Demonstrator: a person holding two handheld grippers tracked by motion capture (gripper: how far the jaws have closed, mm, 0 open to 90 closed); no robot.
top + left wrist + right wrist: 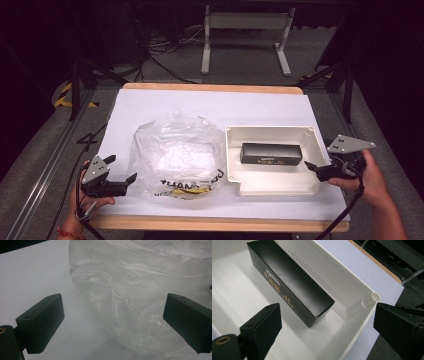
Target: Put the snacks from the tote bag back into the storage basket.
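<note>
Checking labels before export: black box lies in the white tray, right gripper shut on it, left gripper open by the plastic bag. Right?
Not quite: the right gripper is open, its jaws wide apart and short of the black box, as the right gripper view shows. The box does lie in the white tray, and the left gripper is open by the plastic bag.

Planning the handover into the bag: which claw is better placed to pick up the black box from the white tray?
Right. The right claw hovers open at the white tray rim, beside the end of the black box. The left claw is open beside the plastic bag, across the table.
</note>
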